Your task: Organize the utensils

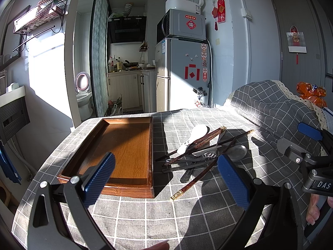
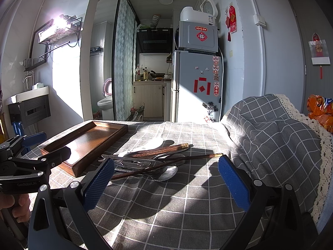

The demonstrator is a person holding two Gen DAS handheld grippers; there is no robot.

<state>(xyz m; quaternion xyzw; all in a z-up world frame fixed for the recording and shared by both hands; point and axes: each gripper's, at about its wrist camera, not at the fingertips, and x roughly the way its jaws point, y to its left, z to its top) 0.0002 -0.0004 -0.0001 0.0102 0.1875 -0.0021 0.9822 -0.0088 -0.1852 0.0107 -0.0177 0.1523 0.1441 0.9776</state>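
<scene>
Two hand-held grippers hover over the checked cloth on the counter (image 1: pixel 166 212), and both stand with their blue pads spread wide and nothing between them. In the left wrist view the left hand-held gripper (image 1: pixel 166 179) fills the bottom of the frame, its left pad over the near edge of the one wooden tray (image 1: pixel 124 145) at centre left, its right pad in front of the utensil pile. The right hand-held gripper (image 1: pixel 310 143) shows at the right edge of that frame, with a hand (image 1: pixel 314 210) below it.

The tray lies empty, flat on the cloth. Just to its right the utensils lie in one crossed heap: one white ceramic spoon (image 1: pixel 193 138) at the top of the pile, one metal spoon (image 1: pixel 237 152) with its bowl to the right, one fork (image 1: pixel 210 155) in the middle, and what I count as four dark chopsticks (image 1: pixel 199 143) with gold ends, though the overlap makes the count unsure. One more ridged metal handle (image 1: pixel 183 167) lies low in the heap; what it belongs to I cannot tell.

In the right wrist view the heap sits at centre frame just above the right gripper's pads, the tray to the upper left of it, and the left hand-held gripper (image 2: pixel 31 145) at the left edge.
</scene>
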